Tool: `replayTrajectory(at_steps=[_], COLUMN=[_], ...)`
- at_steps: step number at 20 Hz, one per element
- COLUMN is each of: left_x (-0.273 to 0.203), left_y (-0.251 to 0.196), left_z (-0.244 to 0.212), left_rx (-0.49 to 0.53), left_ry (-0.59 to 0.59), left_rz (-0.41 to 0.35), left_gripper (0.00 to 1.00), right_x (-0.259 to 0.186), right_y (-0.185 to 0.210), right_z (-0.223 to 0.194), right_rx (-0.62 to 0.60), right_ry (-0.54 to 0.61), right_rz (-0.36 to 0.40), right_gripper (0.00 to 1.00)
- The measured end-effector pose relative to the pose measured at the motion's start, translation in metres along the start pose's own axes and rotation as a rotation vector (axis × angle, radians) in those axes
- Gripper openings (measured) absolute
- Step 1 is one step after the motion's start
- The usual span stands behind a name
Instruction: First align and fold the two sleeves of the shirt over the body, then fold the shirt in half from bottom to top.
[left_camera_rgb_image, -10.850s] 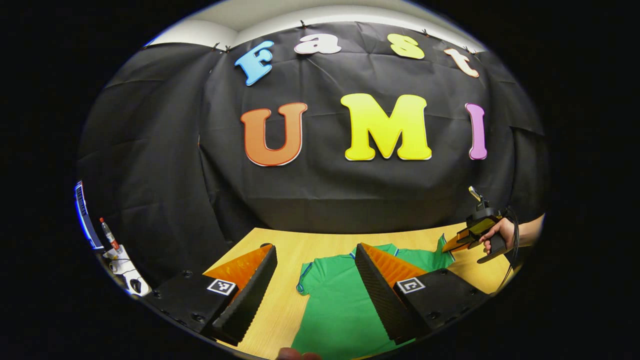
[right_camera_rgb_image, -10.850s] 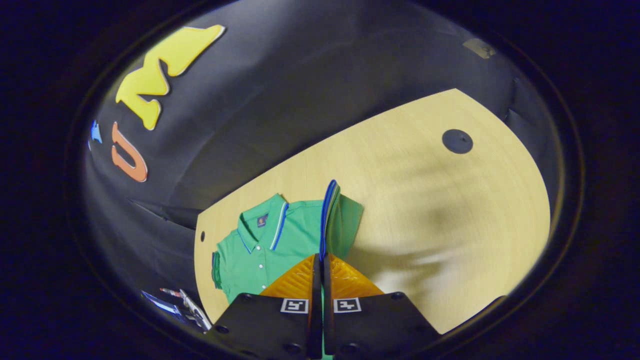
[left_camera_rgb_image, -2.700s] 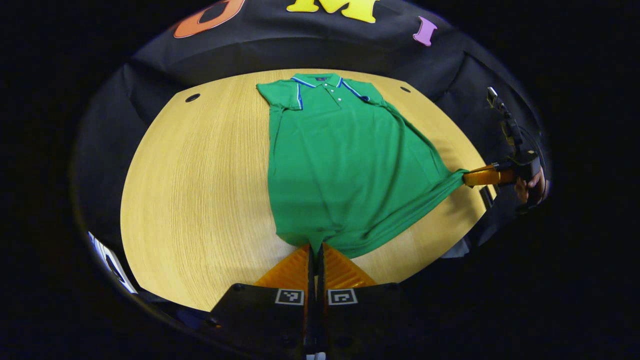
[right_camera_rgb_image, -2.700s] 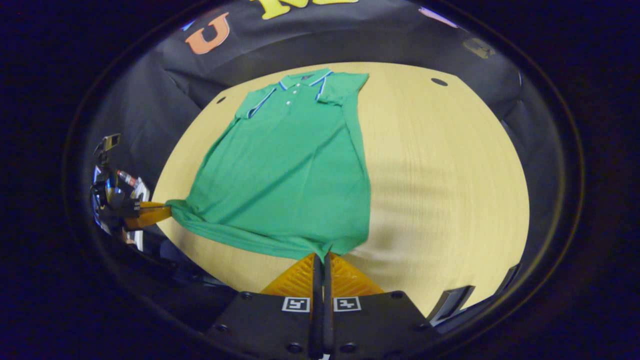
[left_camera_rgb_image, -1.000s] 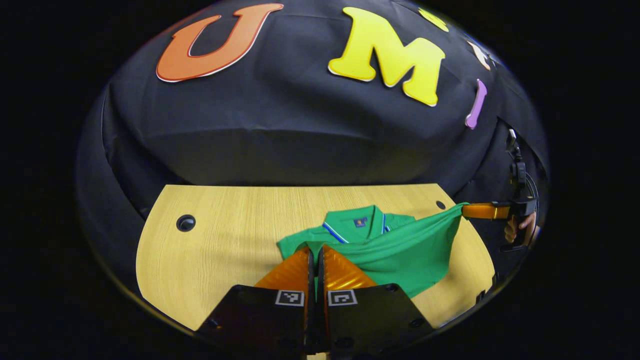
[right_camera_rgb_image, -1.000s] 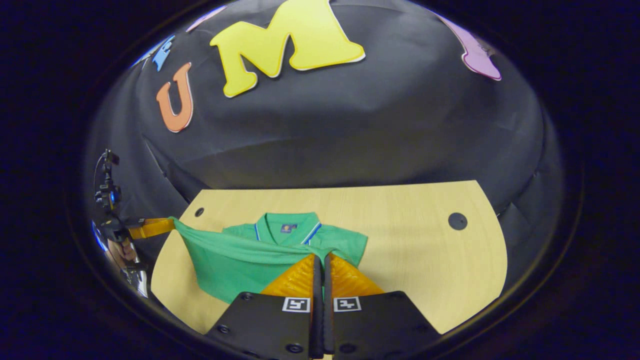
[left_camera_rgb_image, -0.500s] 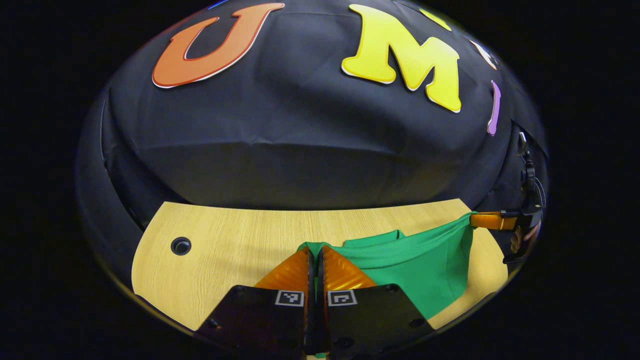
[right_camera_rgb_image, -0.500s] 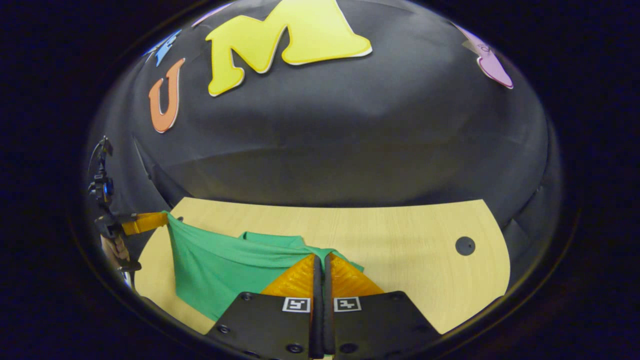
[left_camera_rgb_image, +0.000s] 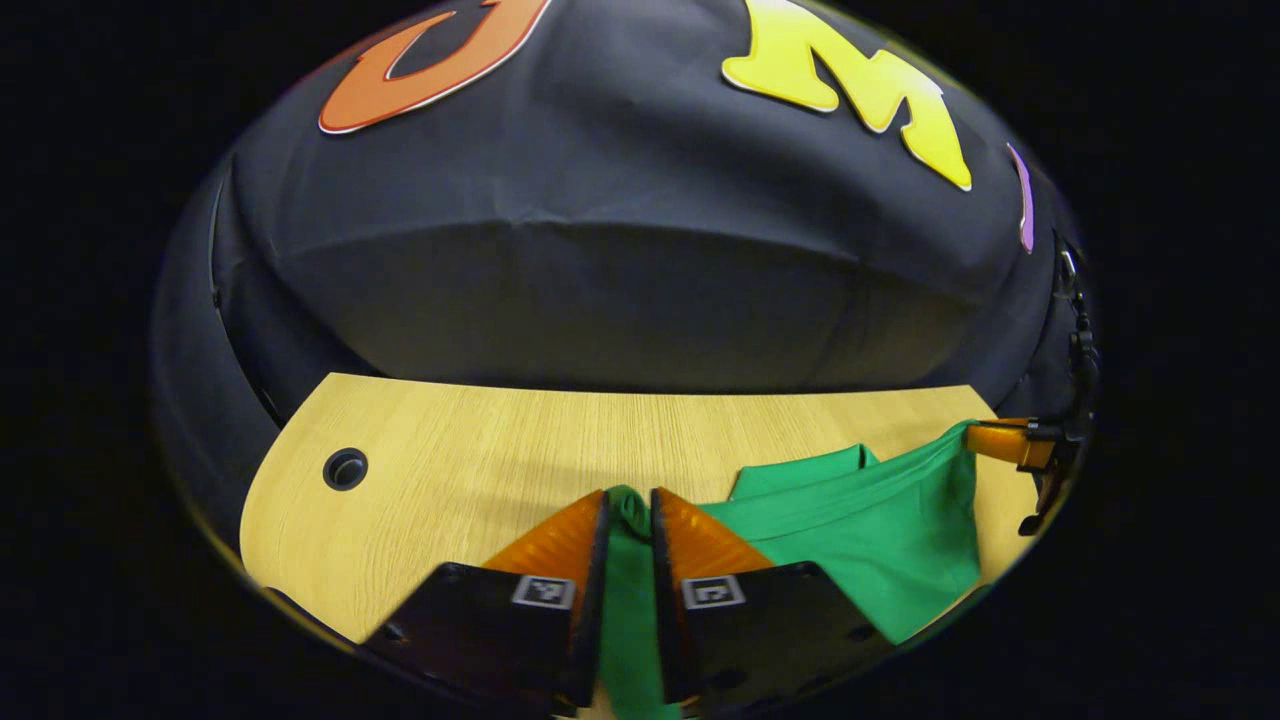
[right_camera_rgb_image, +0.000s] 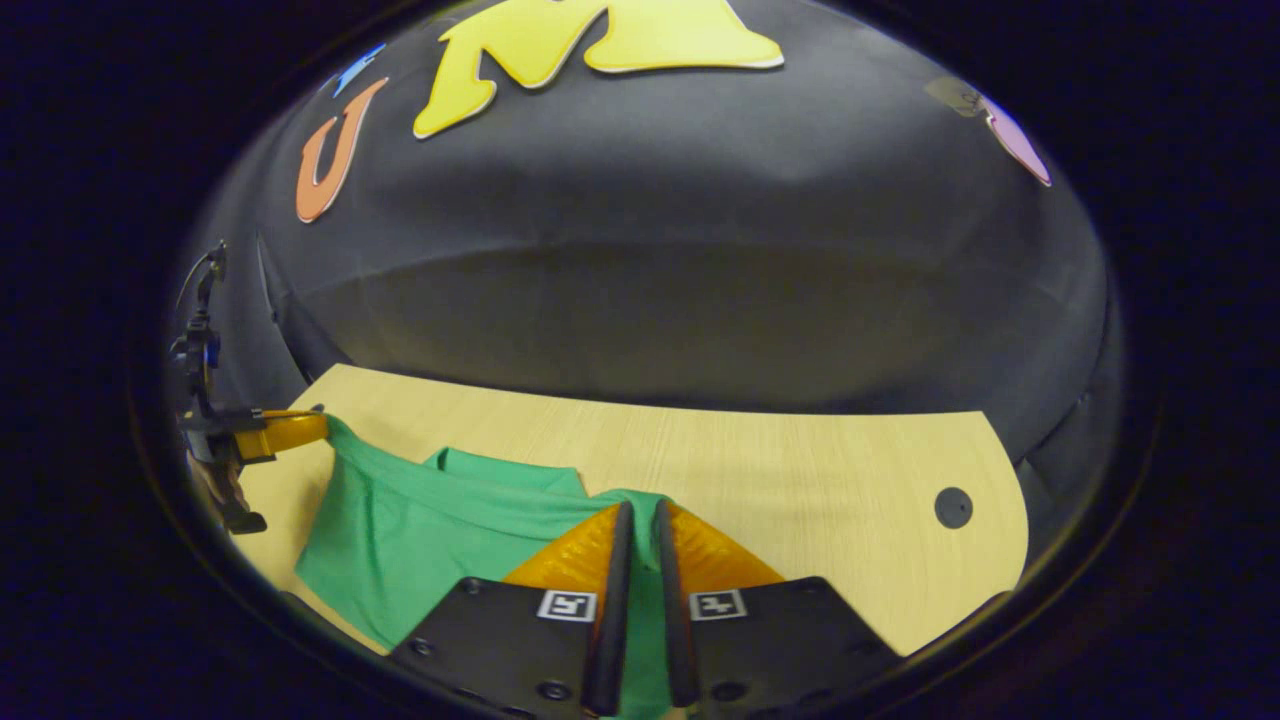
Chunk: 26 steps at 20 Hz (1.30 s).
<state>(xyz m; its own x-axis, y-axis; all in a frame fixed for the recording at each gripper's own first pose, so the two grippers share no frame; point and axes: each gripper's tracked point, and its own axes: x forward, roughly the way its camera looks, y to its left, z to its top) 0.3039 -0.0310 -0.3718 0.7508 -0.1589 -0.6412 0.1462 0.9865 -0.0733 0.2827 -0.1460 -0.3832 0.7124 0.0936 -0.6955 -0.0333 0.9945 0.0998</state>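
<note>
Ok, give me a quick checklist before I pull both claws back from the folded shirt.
1. Left claw jaws parted: ok, a gap shows with green fabric in it.
2. Right claw jaws parted: ok, a narrower gap.
3. Shirt doubled over on the table: ok.
4. Hem lined up with the shoulders: cannot tell; the claws cover both corners.
5. Fabric free of the fingers: cannot tell.

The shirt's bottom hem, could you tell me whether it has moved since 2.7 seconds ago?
Yes. The hem has been carried from the table's near edge up to the far end, over the collar.
</note>
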Motion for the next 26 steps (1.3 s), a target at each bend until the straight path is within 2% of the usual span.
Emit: replayTrajectory(at_steps=[3,4,5,6,8,10,15,18,22,23,24,26], left_x=[-0.019,-0.028,-0.038,-0.05,-0.078,-0.115,-0.228,-0.299,-0.385,-0.402,-0.418,-0.445], left_y=[0.005,0.006,0.006,0.006,0.006,0.002,-0.018,-0.027,-0.055,-0.057,-0.06,-0.065], left_z=[0.013,0.02,0.027,0.035,0.052,0.073,0.128,0.143,0.146,0.141,0.138,0.125], left_rx=[-0.025,-0.039,-0.051,-0.06,-0.066,-0.054,0.007,0.016,0.029,0.03,0.028,0.019], left_ry=[-0.033,-0.052,-0.071,-0.088,-0.13,-0.193,-0.374,-0.474,-0.589,-0.607,-0.625,-0.641], left_rz=[0.035,0.039,0.042,0.044,0.049,0.049,0.054,0.096,0.096,0.091,0.086,0.094], left_gripper=[0.95,0.96,0.96,0.97,0.98,0.97,1.0,0.98,0.98,0.89,1.0,0.98], right_x=[-0.019,-0.029,-0.04,-0.052,-0.08,-0.115,-0.22,-0.296,-0.38,-0.397,-0.412,-0.435], right_y=[-0.005,-0.006,-0.005,-0.003,0.005,0.018,0.057,0.074,0.107,0.115,0.121,0.132], right_z=[0.016,0.023,0.03,0.038,0.051,0.067,0.099,0.112,0.095,0.09,0.085,0.075], right_rx=[-0.011,-0.02,-0.03,-0.034,-0.044,-0.052,-0.067,-0.118,-0.083,-0.07,-0.068,-0.089], right_ry=[-0.06,-0.084,-0.107,-0.13,-0.173,-0.23,-0.402,-0.515,-0.613,-0.634,-0.657,-0.687], right_rz=[-0.051,-0.067,-0.081,-0.091,-0.104,-0.101,-0.106,-0.14,-0.157,-0.155,-0.16,-0.177], right_gripper=[0.96,0.87,0.94,0.9,0.95,0.95,0.93,0.95,0.95,0.95,0.95,0.95])
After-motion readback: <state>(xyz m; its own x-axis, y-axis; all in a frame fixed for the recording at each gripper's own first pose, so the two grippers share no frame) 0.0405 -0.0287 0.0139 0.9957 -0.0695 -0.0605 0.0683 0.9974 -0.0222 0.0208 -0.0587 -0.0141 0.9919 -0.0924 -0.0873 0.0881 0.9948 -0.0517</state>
